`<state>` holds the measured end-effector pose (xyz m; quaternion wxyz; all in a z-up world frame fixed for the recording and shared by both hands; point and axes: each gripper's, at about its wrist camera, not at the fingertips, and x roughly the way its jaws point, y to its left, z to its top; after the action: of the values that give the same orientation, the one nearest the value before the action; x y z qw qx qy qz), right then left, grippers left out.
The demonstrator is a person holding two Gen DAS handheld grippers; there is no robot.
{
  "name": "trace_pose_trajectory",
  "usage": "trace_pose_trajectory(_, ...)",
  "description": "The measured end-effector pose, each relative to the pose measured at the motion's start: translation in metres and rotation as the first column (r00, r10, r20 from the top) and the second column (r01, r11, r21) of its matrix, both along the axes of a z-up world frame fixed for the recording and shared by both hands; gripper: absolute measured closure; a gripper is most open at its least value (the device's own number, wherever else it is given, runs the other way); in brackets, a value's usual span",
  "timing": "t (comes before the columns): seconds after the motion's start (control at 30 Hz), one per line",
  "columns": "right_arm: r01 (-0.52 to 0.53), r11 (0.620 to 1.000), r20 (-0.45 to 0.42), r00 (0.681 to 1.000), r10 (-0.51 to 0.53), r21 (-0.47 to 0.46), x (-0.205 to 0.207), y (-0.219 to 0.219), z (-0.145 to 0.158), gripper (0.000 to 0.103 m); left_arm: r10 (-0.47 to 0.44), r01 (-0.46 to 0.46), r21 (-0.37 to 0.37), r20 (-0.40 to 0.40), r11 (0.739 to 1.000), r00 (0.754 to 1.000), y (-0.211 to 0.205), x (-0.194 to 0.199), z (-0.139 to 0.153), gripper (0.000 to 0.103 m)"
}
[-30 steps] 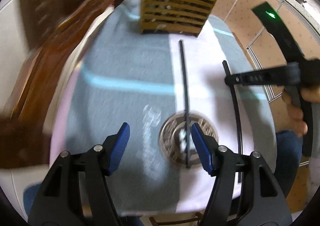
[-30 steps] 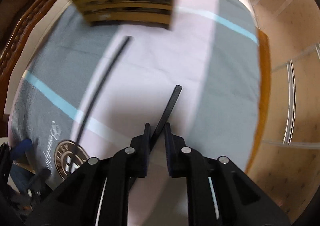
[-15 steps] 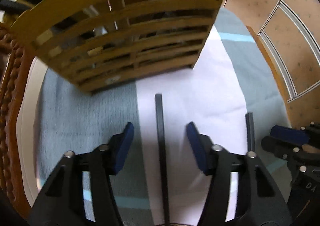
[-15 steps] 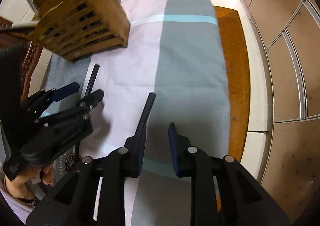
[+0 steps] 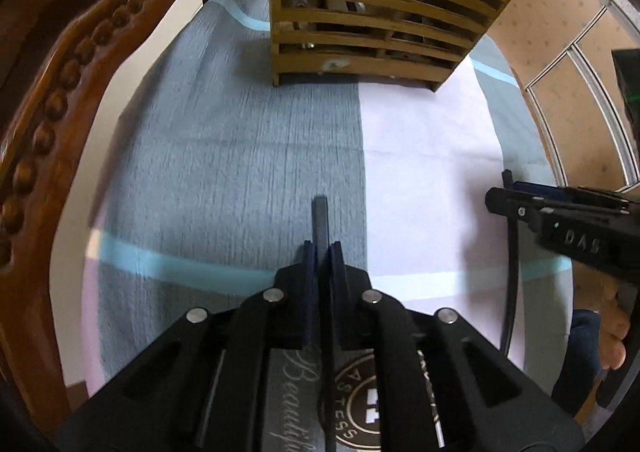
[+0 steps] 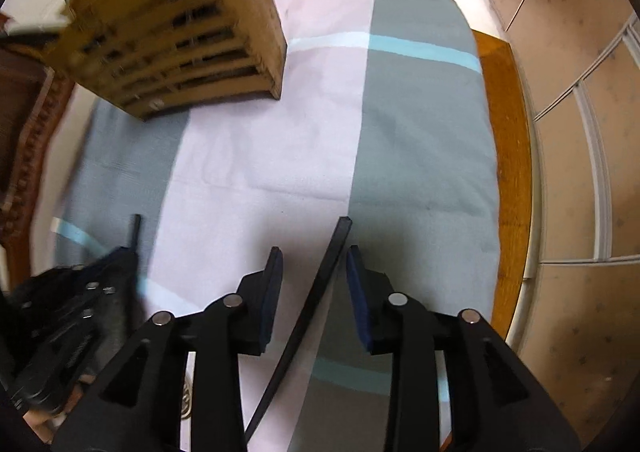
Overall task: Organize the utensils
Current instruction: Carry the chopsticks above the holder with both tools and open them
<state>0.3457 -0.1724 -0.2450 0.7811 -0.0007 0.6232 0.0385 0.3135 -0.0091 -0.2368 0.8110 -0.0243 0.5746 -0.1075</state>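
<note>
A: Left claw point(image 5: 321, 252): we note the jaws have just been closing and are now pinched on a black chopstick point(image 5: 320, 218), its tip poking out ahead of the pads.

B: Right claw point(image 6: 312, 276): jaws have just been opening. We see a second black chopstick point(image 6: 334, 252) between the pads, lying close to the right-hand one; a clear gap on the other side. Not gripped.

A: Both claws point steeply down at the grey-and-pink cloth point(image 5: 224, 156) spread over the desk point(image 6: 508, 156).

B: Beyond them, we log the slatted bamboo utensil holder point(image 5: 376, 20) standing on the cloth's far end, with utensils already in it.

A: Carved wooden chair point(image 5: 72, 64) off to the left of the desk.
</note>
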Motion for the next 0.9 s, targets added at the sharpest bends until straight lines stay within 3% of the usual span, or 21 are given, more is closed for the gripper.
trace_pose_trajectory(0.07, -0.008, 0.999, -0.006, 1.000, 0.008, -0.038, 0.002, 0.007, -0.001, 0.063, -0.021, 0.020, 0.049, 0.006, 0.999, 1.000, -0.008, 0.004, 0.002, 0.059)
trace_pose_trajectory(0.2, -0.007, 0.998, -0.014, 1.000, 0.006, -0.058, 0.006, 0.009, -0.001, 0.062, -0.061, 0.059, 0.128, 0.010, 0.990, 0.998, -0.021, 0.022, 0.003, 0.058)
trace_pose_trajectory(0.23, -0.009, 0.998, -0.014, 1.000, 0.008, -0.057, 0.006, 0.009, -0.001, 0.062, -0.062, 0.059, 0.127, 0.013, 0.990, 0.998, -0.022, 0.023, 0.003, 0.060)
trace_pose_trajectory(0.27, -0.016, 0.998, -0.008, 1.000, 0.016, -0.062, 0.006, 0.009, -0.001, 0.065, -0.063, 0.060, 0.126, 0.017, 0.990, 0.998, -0.023, 0.023, 0.003, 0.070)
trace_pose_trajectory(0.3, -0.021, 0.997, 0.001, 1.000, 0.021, -0.071, 0.006, 0.009, 0.000, 0.071, -0.064, 0.061, 0.124, 0.019, 0.990, 0.998, -0.025, 0.025, 0.003, 0.086)
trace_pose_trajectory(0.33, -0.028, 0.997, 0.011, 1.000, 0.029, -0.073, 0.007, 0.009, 0.000, 0.082, -0.064, 0.061, 0.118, 0.017, 0.991, 0.998, -0.024, 0.026, 0.004, 0.094)
trace_pose_trajectory(0.37, -0.032, 0.998, 0.013, 0.999, 0.033, -0.060, 0.008, 0.008, 0.000, 0.090, -0.060, 0.058, 0.105, 0.019, 0.993, 0.998, -0.023, 0.025, 0.005, 0.095)
trace_pose_trajectory(0.5, -0.038, 0.999, 0.039, 0.999, 0.039, -0.018, 0.002, 0.004, 0.008, 0.094, -0.037, 0.030, 0.082, 0.087, 0.996, 0.996, -0.012, 0.012, 0.025, 0.096)
trace_pose_trajectory(0.57, -0.045, 0.999, 0.080, 0.996, 0.046, -0.013, -0.006, 0.002, 0.022, 0.096, -0.028, 0.014, 0.084, 0.162, 0.996, 0.986, -0.009, 0.002, 0.049, 0.096)
trace_pose_trajectory(0.8, -0.068, 0.997, 0.260, 0.964, 0.055, 0.041, -0.040, -0.008, 0.100, 0.096, -0.010, -0.030, 0.094, 0.403, 0.995, 0.915, -0.006, -0.035, 0.135, 0.096)
trace_pose_trajectory(0.9, -0.078, 0.995, 0.365, 0.930, 0.050, 0.061, -0.057, -0.014, 0.143, 0.096, 0.000, -0.042, 0.079, 0.474, 0.996, 0.880, -0.011, -0.040, 0.164, 0.096)
